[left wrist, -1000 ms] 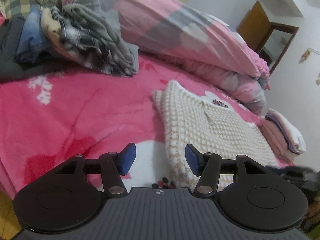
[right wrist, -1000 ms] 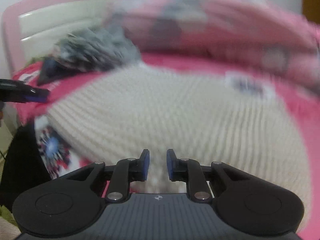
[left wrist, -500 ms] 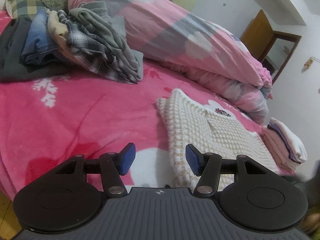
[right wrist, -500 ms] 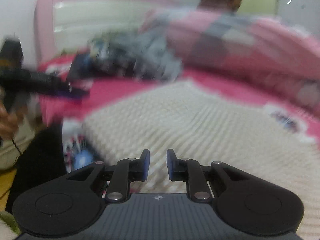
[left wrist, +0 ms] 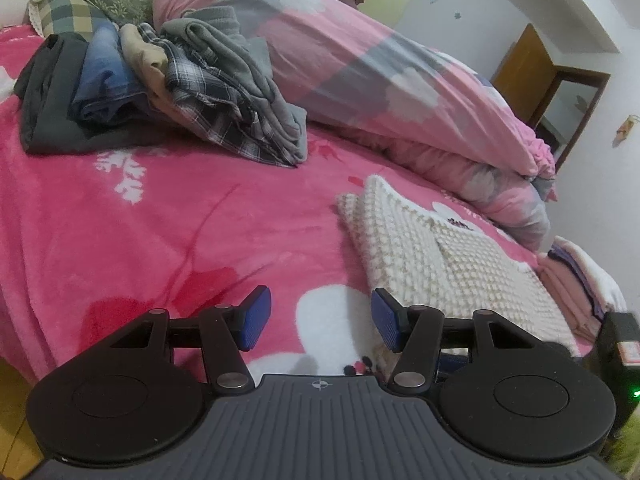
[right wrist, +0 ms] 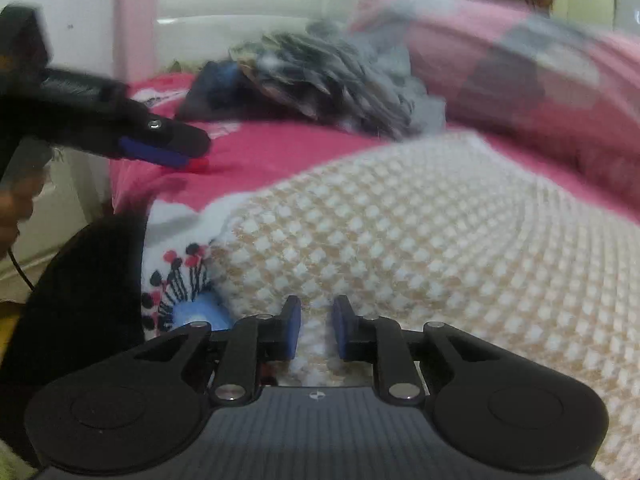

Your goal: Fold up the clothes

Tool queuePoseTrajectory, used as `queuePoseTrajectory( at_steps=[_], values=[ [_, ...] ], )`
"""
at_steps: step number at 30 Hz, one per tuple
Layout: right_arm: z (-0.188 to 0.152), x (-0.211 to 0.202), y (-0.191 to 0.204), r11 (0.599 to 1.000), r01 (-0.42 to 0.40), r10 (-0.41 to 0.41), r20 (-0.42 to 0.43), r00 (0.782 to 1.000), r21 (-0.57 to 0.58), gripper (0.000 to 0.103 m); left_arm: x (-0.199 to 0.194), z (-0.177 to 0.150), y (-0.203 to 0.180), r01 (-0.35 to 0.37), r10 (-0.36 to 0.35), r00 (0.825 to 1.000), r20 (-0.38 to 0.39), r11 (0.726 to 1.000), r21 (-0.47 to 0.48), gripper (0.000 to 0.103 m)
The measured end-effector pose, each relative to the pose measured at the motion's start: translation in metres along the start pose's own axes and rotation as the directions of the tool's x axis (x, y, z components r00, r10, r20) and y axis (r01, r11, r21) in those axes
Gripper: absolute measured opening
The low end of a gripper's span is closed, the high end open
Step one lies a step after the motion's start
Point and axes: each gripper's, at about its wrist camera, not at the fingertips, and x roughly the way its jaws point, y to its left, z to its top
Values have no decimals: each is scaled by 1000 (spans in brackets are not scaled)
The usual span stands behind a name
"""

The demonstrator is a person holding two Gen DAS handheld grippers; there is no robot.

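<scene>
Right gripper (right wrist: 316, 328) moved lower over sweater (right wrist: 440, 240) — fingers narrow, empty; left gripper (left wrist: 320, 318) wide.

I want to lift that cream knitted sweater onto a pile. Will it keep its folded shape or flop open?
The sweater would probably sag at both ends if pinched at one edge; its chunky open knit looks soft, not stiff. The folded layers lie loose, so they may slide apart. The bumpy weave should give the pads good purchase, so slipping seems unlikely.
</scene>
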Motion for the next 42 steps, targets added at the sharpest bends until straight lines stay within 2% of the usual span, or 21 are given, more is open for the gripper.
queuePoseTrajectory(
  at_steps=[2,6,8,10,12,13,14,16,19,22,23,25,28,30,33,36,37,39,40,42],
  values=[
    [15,-7,-2,1000,-7,7,-34,999,4,19,2,0,2,12,-12,1000,-1,1000,-9,56],
    [32,-22,-5,998,-44,40,70,997,51,19,5,0,0,51,-51,999,2,999,-12,56],
    [22,1,-5,992,-96,95,14,995,76,19,7,2,-2,83,-83,997,9,997,-2,56],
    [8,13,-9,989,-118,117,22,993,93,19,11,3,-5,109,-109,994,12,994,6,56],
    [23,6,-25,974,-169,173,-13,985,153,18,16,3,-8,132,-133,991,8,991,12,56],
    [32,0,-35,969,-172,175,-3,984,179,18,19,3,-9,144,-144,990,4,989,15,56],
    [42,-5,-45,964,-171,172,10,985,204,18,22,2,-10,156,-156,988,-1,988,19,56],
    [66,-12,-68,964,-112,100,63,993,239,19,28,-1,-15,171,-171,985,-21,984,41,56],
    [101,12,-102,941,-44,17,83,996,335,19,33,-6,-24,157,-152,987,-58,981,111,56],
    [116,72,-124,889,-31,21,27,999,457,19,39,-14,-32,127,-112,989,-100,978,164,56],
    [113,100,-130,855,-58,72,-7,997,515,20,40,-16,-33,120,-103,989,-110,979,165,56],
    [97,137,-137,783,-129,178,-21,984,609,17,38,-17,-32,114,-98,989,-113,982,150,56],
    [94,125,-147,720,-174,202,37,979,671,17,32,-10,-31,114,-102,991,-91,984,138,56],
    [94,97,-150,710,-197,193,82,978,676,19,28,-3,-32,113,-104,992,-69,984,136,56],
    [81,26,-162,727,-198,105,179,978,657,19,30,12,-45,150,-146,989,-40,980,134,56],
    [53,-44,-175,760,-53,-93,188,978,648,19,45,29,-70,216,-214,976,-27,968,131,57],
    [44,-62,-178,768,36,-179,160,971,639,19,57,34,-78,228,-226,974,-35,965,125,58],
    [22,-90,-188,759,225,-347,87,934,610,19,83,44,-94,247,-241,969,-59,962,114,58],
    [12,-97,-194,741,298,-408,51,912,602,19,96,48,-103,256,-249,966,-71,961,108,58],
    [-11,-101,-212,692,414,-494,-30,869,591,19,127,53,-116,218,-204,973,-106,967,135,58]
  ],
)
